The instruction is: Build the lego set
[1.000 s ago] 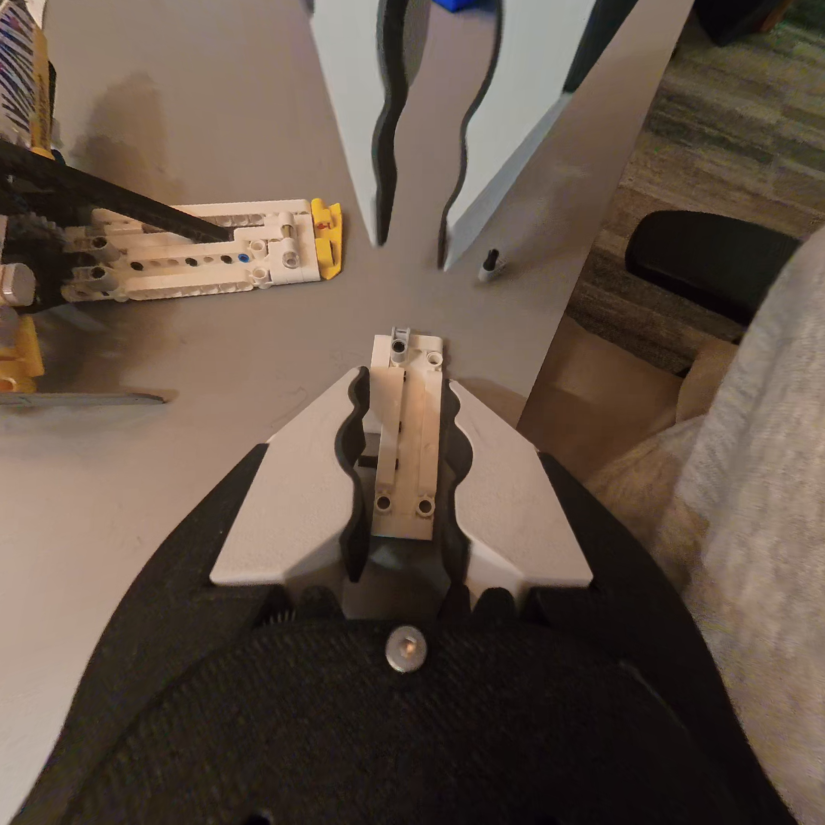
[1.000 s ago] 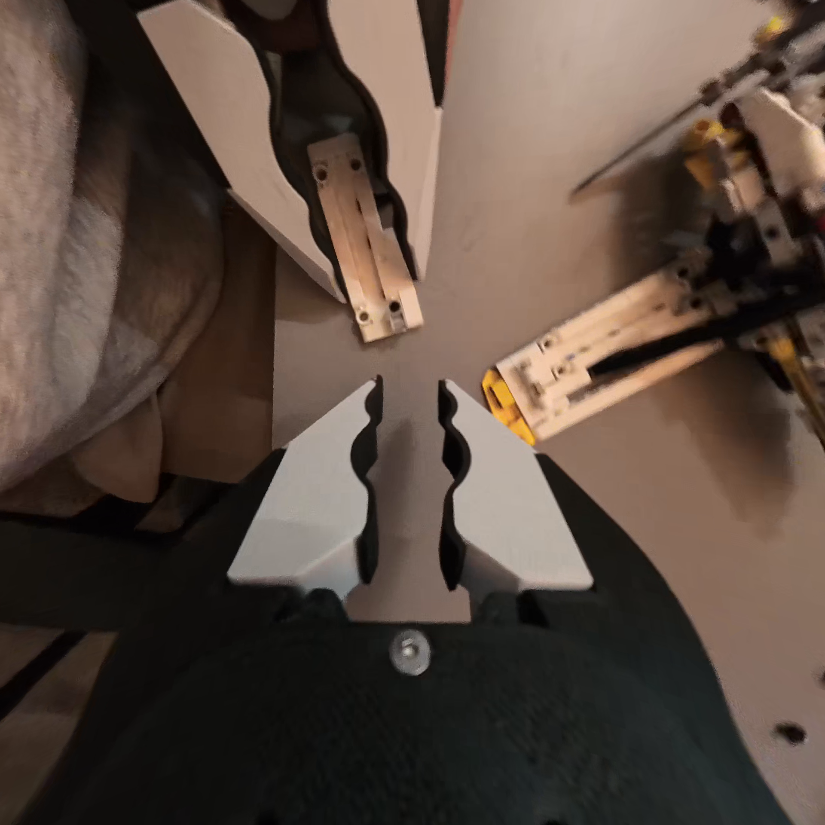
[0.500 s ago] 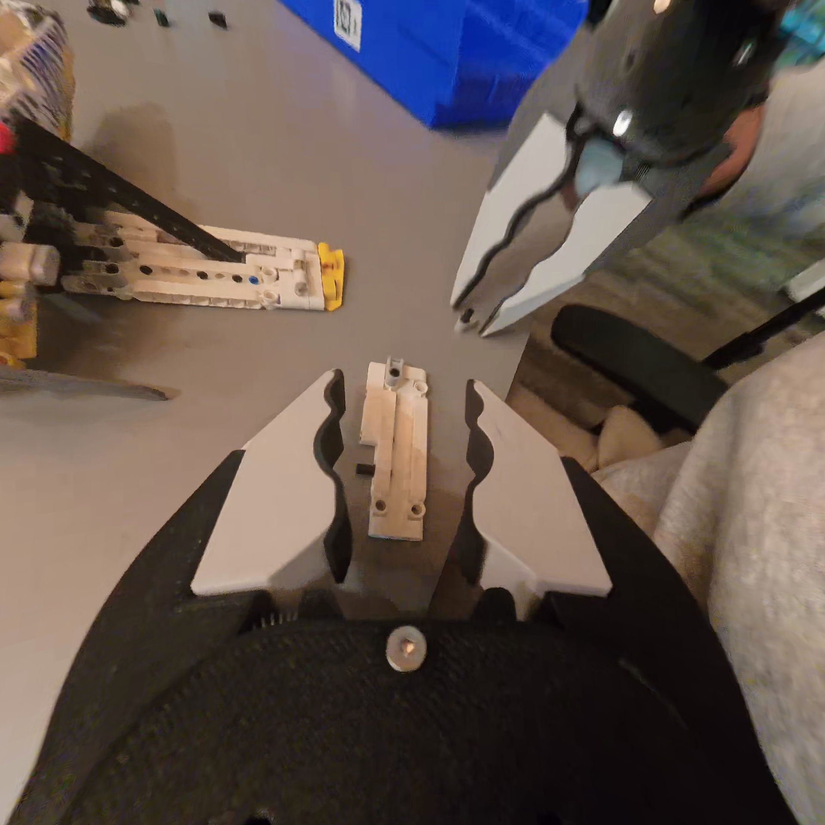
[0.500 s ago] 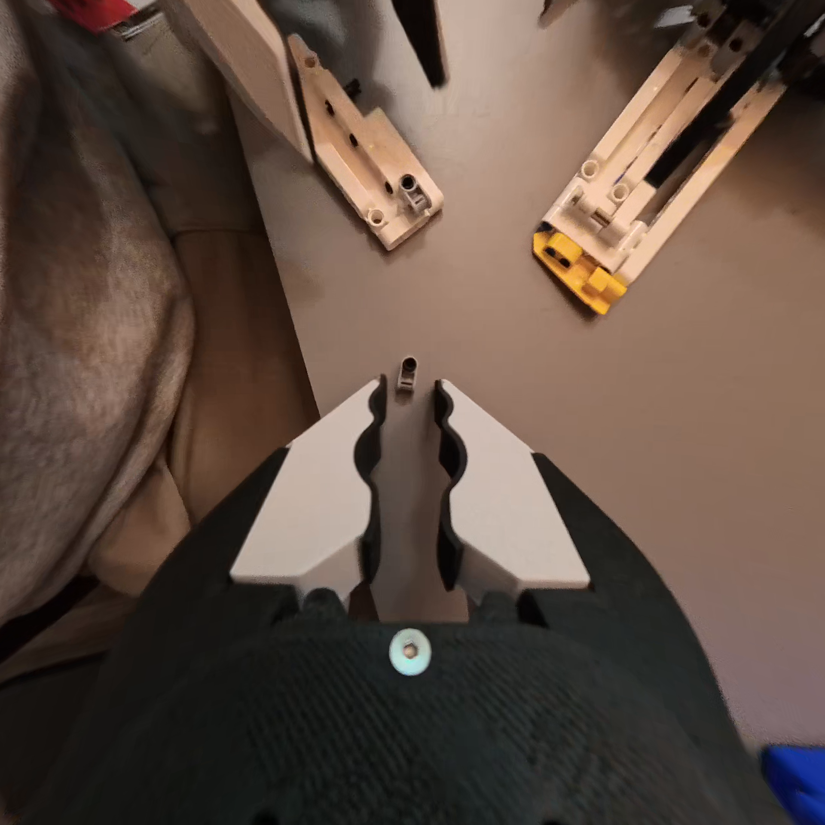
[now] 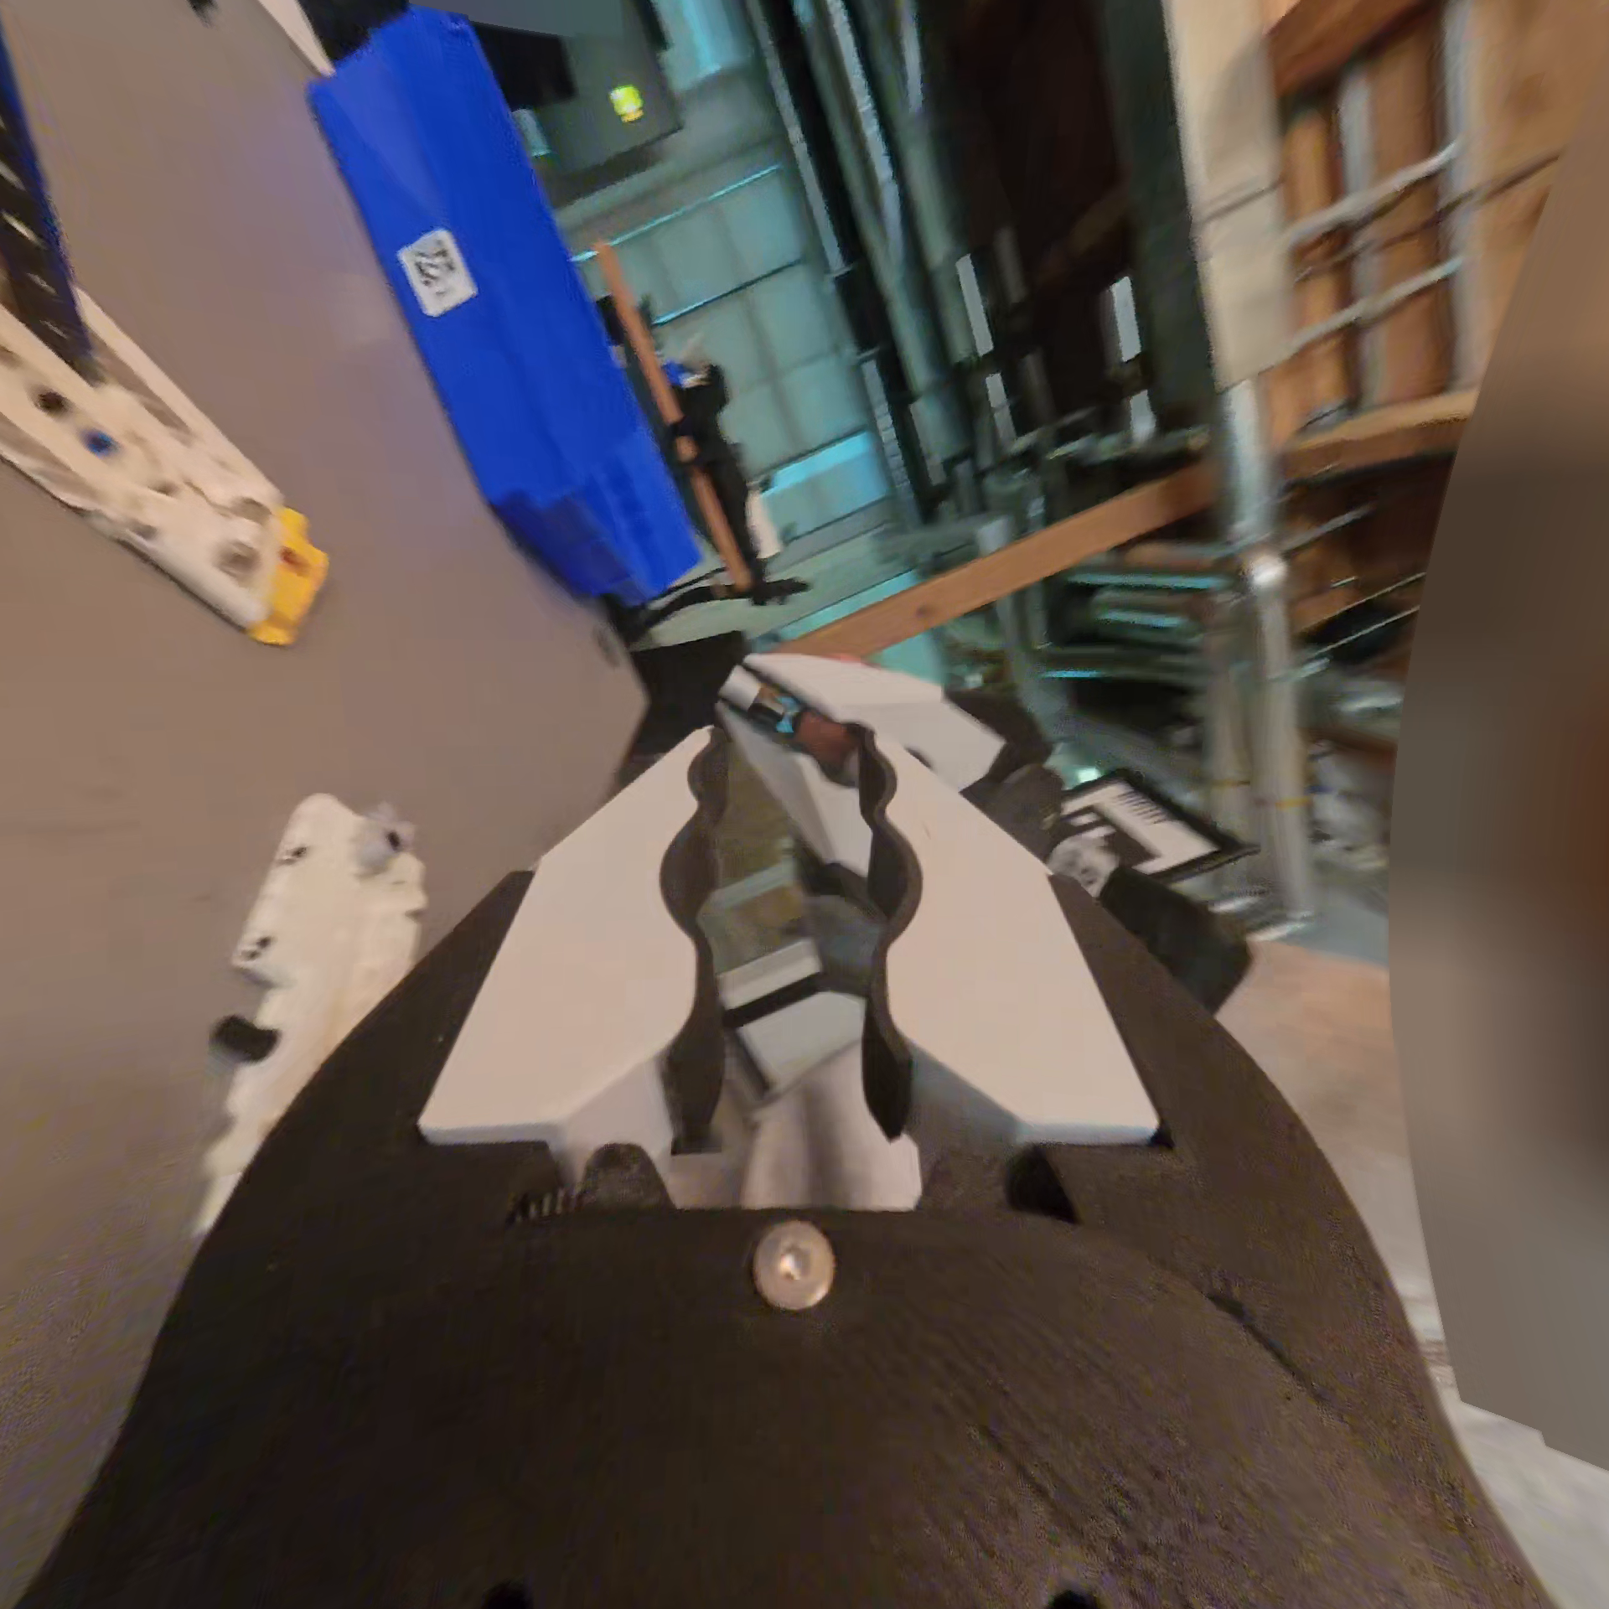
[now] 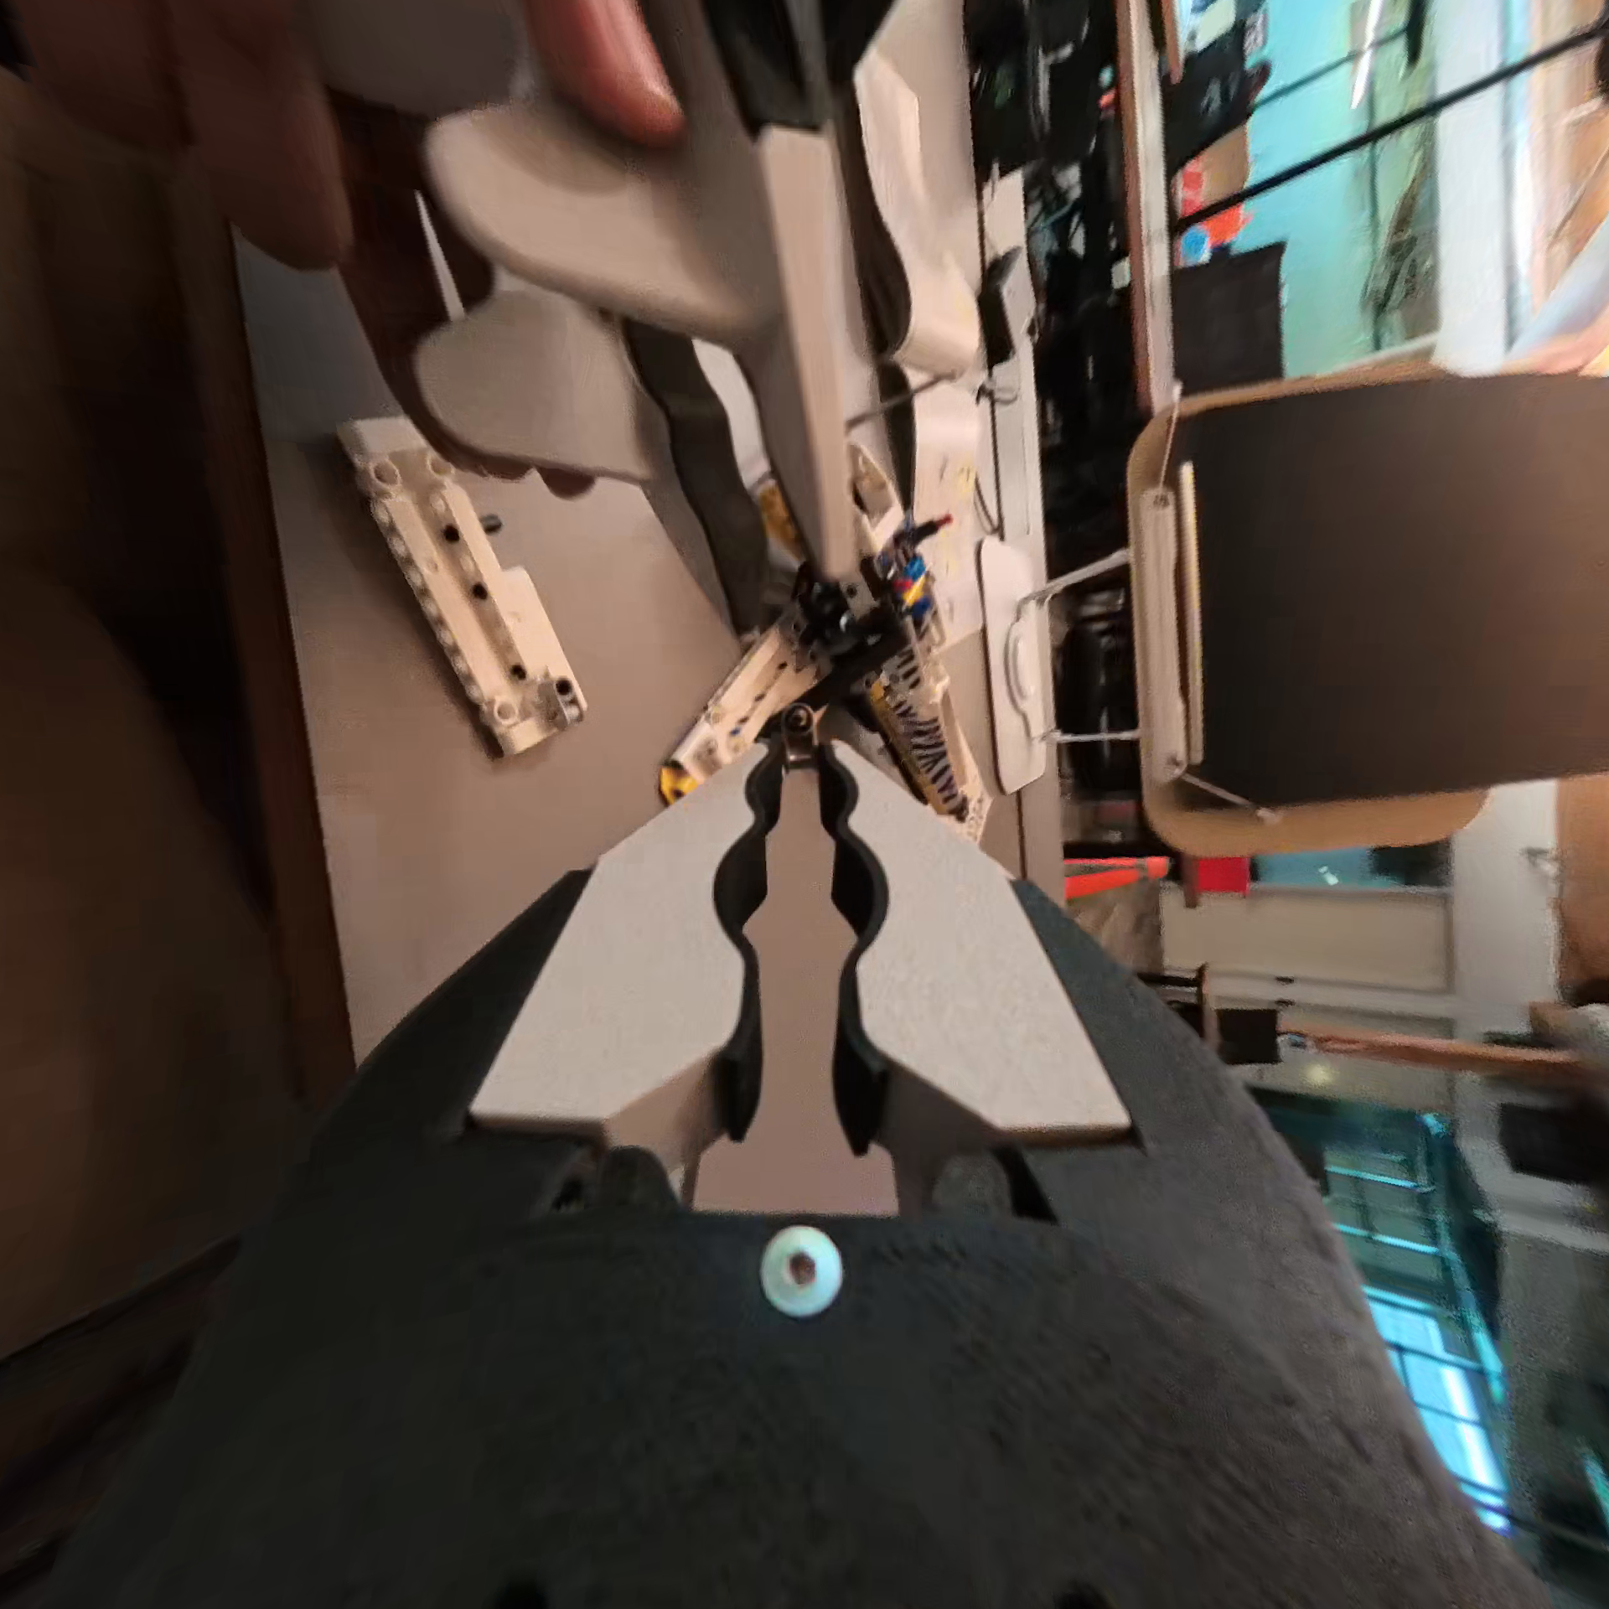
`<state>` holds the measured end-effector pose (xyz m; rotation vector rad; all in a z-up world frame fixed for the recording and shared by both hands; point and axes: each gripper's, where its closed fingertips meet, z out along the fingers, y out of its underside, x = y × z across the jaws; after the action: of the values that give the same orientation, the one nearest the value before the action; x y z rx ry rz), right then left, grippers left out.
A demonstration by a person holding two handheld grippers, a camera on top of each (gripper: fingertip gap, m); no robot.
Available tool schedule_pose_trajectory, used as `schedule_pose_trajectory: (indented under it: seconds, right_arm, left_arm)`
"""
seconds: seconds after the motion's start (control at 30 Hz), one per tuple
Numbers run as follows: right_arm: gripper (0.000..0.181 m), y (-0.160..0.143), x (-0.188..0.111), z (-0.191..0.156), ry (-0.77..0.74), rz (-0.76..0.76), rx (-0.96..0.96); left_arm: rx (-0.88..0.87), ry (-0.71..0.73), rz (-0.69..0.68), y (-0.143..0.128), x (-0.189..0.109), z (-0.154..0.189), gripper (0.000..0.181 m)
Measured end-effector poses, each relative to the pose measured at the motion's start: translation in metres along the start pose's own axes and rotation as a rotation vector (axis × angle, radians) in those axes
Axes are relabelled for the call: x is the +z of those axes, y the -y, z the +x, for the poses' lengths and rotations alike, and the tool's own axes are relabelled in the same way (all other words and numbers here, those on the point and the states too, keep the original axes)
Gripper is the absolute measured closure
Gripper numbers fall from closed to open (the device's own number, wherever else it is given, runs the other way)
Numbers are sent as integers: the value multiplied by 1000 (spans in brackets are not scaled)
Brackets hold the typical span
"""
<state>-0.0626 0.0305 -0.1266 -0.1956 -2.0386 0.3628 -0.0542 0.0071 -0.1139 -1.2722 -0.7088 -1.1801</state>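
My right gripper is shut on a small grey connector pin at its tips and holds it above the grey table. A white lego panel lies flat on the table to its left, and also shows blurred in the left wrist view. My left gripper is open and empty, raised and pointing past the table edge, with the panel to its left. It also shows in the right wrist view, held by a hand. The white, black and yellow lego model lies beyond the pin.
A small black pin lies beside the white panel. The model's white and yellow end lies at the left. A blue bin stands at the far table edge. A chair back stands beyond the table. My left and right fingertips are right by each other.
My left gripper let go of the white panel, then lifted and swung right, off the table edge. My right gripper closed on the small grey connector pin and lifted it, rolling sideways.
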Motion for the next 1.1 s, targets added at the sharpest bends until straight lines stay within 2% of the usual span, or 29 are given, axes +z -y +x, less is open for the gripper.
schedule_pose_trajectory:
  seconds: [0.07, 0.2, 0.3, 0.43, 0.63, 0.77, 0.9, 1.0, 1.1]
  right_arm:
    - [175, 7, 0, -1, -25, 2, -40]
    - [175, 16, -1, 6, -90, 16, -107]
    - [175, 24, -1, 4, -102, 23, -173]
    - [175, 33, -1, 2, -120, 41, -221]
    - [173, 29, 0, -1, -70, 40, -158]
    - [167, 27, -1, -12, 74, 72, 15]
    - [156, 28, -4, -6, 229, 107, 359]
    - [163, 33, -9, -6, 420, 149, 603]
    - [160, 34, -12, -19, 594, 140, 681]
  left_arm:
    - [-71, -74, 12, 0, 0, 8, 148]
    - [-23, -23, 0, -7, 3, 4, 144]
    - [-32, -58, 16, -5, 3, 12, 145]
    - [-41, -44, 33, -3, 1, 7, 158]
    - [-6, -11, 20, -3, 0, 2, 176]
    - [78, 24, 13, 1, -6, -4, 179]
    - [287, 101, -47, -3, -7, -9, 180]
    - [462, 157, -141, -15, -6, -14, 181]
    - [525, 147, -195, -23, -6, -12, 181]
